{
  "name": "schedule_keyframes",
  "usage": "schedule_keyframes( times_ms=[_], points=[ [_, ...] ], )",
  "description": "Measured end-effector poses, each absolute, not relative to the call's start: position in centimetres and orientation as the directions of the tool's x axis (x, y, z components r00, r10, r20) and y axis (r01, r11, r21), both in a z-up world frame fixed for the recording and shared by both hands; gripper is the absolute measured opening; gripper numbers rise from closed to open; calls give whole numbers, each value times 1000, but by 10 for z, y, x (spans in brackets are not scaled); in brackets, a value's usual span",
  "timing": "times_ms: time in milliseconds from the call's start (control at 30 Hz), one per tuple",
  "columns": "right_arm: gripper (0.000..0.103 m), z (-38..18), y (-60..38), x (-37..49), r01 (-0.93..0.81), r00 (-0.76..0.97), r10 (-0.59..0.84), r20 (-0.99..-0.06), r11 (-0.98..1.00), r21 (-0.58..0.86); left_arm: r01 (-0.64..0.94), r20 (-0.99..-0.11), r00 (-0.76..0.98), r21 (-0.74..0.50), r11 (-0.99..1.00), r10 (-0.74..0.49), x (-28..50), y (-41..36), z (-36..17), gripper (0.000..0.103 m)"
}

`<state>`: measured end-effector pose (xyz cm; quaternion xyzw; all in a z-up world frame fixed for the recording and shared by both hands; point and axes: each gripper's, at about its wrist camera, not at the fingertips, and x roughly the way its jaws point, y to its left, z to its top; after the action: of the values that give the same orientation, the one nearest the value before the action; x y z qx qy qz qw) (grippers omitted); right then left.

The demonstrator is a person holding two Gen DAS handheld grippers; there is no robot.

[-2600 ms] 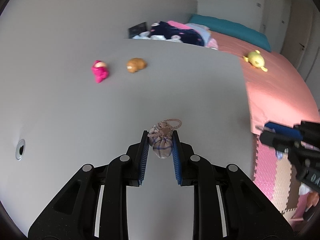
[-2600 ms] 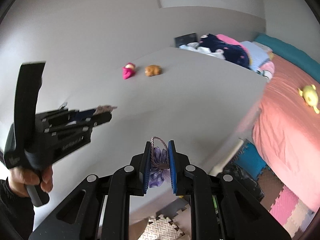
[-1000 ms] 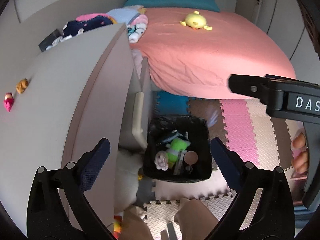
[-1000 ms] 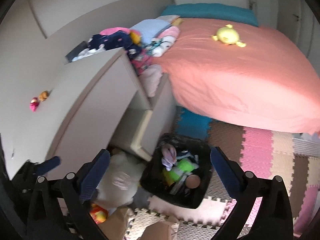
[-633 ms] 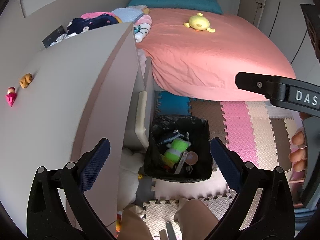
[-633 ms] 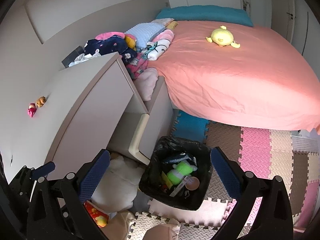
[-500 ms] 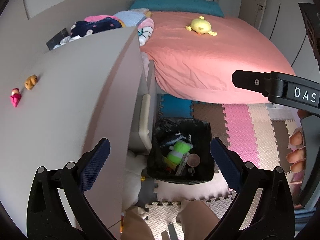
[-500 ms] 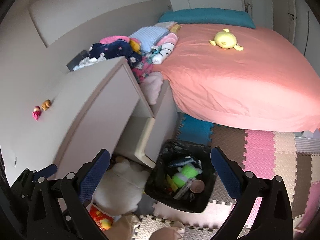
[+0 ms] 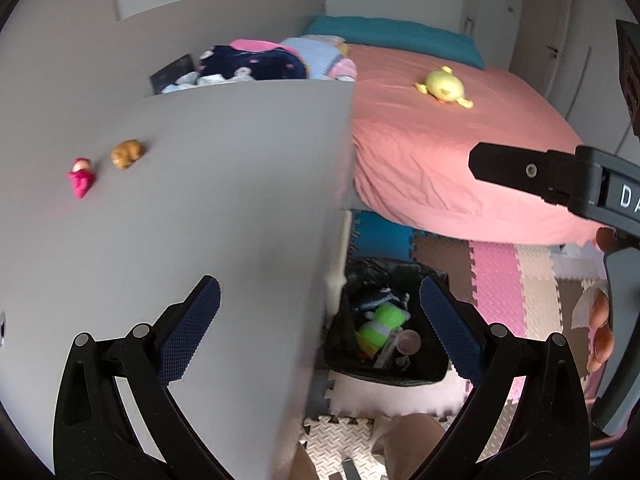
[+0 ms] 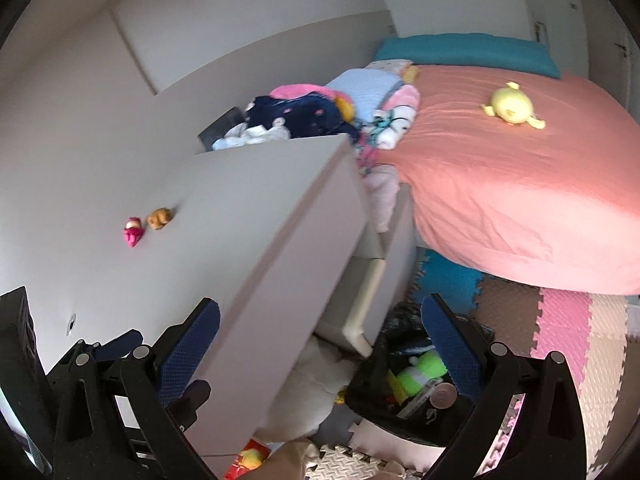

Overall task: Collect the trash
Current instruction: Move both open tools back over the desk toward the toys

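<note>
Left view: the left tongs (image 9: 320, 322), wide open and empty, have the pink toy (image 9: 81, 178) and brown toy (image 9: 127, 153) ahead-left on the desk (image 9: 224, 184), bin (image 9: 386, 320) below-right; right view: the right tongs (image 10: 320, 330), likewise spread and empty, lie farther from both toys.

Left gripper (image 9: 320, 320): black arms, silver screws; blue textured pads (image 9: 188, 330)

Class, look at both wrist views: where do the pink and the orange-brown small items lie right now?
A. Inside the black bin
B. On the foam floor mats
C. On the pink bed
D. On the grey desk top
D: the pink item and the orange-brown item lie side by side on the grey desk top, away from the black bin.
</note>
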<state>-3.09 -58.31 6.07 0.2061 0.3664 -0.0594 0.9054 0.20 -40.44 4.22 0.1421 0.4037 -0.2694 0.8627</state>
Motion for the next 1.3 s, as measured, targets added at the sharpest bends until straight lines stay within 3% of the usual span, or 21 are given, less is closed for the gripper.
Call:
schedule_keyframes(
  times_ms=[1033,1167,1300],
  points=[
    [100,57,-379,208,-43,596,207,-776,973,227,226,-770,624,19,974,-130,162,-197,38,97],
    [91,52,-359,241,-68,581,193,-790,980,189,209,-772,627,30,978,-110,184,-190,34,97],
    [74,43,-345,272,-73,558,167,-813,986,153,194,-775,623,23,981,-105,203,-188,30,97]
  ],
)
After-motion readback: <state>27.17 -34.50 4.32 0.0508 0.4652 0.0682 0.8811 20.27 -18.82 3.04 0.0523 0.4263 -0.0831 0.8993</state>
